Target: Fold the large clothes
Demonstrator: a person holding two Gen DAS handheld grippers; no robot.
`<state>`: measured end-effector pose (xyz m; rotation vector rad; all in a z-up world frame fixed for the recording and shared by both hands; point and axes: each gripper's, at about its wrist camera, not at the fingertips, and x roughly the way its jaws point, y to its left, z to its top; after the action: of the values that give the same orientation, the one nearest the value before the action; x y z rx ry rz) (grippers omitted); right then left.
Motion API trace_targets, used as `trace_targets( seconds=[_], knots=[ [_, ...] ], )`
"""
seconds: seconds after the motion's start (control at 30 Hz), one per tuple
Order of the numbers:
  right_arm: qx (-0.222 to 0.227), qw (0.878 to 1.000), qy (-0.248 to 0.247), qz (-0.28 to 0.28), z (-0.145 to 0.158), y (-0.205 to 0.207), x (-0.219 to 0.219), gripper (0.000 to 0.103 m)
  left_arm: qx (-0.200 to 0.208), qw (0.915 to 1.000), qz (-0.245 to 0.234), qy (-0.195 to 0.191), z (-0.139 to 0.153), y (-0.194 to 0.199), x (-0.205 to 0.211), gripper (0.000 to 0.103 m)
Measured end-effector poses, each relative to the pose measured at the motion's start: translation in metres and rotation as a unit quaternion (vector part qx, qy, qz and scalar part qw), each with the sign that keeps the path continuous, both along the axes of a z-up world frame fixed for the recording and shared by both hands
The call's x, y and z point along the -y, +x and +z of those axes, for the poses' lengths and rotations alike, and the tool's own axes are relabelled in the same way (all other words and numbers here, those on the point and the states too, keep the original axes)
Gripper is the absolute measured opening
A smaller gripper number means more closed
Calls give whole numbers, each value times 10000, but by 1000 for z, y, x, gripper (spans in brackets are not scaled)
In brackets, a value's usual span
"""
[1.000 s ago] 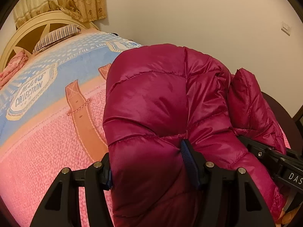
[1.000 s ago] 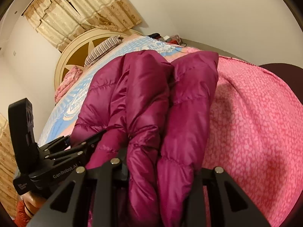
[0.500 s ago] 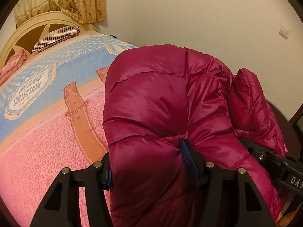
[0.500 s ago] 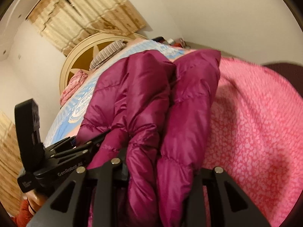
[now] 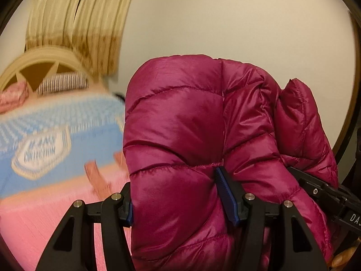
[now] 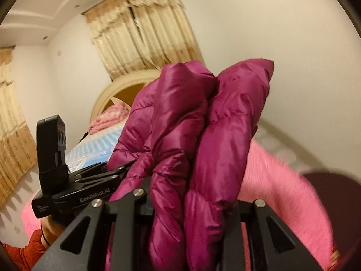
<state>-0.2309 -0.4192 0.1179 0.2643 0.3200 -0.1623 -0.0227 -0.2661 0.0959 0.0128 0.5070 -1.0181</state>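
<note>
The magenta puffer jacket (image 5: 180, 135) stands bunched between both your claws, lifted above the pink bed cover (image 5: 45, 225). Your left claw (image 5: 174, 194) is clenched on one quilted fold; your right claw (image 6: 191, 205) grips two folds. Ahead of both: headboard (image 5: 40, 58), curtain (image 6: 140, 33).

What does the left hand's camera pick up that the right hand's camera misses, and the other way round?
Only the left wrist view shows the striped pillow at the headboard and the blurred badge print on the blue part of the bedspread. Only the right wrist view shows the ceiling, a second curtain on the side wall, and the holder's red sleeve. Both show the magenta puffer jacket clamped in that view's own gripper, left gripper and right gripper, plus the pink bedspread, the arched headboard and the beige curtain.
</note>
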Motion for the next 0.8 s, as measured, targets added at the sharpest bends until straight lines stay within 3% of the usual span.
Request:
trace_targets(
  seconds=[0.23,0.43,0.57,0.8],
  knots=[
    [222,9974,-675,-126,71,-66,-52,28,434,9975,-287,-484,70,-58,-26,61],
    [108,9937,-1063,-353,84,-117,-91,28,589,9941,-765,-498,81,-107,-33,61],
    [-39,9969,-702,-355,51,-117,-78,28,393,9960,-796,-137,58,-103,-23,61],
    [-437,9962,758,16,-48,-70,-16,28,-215,9940,-438,974,-44,-50,27,61]
  ],
)
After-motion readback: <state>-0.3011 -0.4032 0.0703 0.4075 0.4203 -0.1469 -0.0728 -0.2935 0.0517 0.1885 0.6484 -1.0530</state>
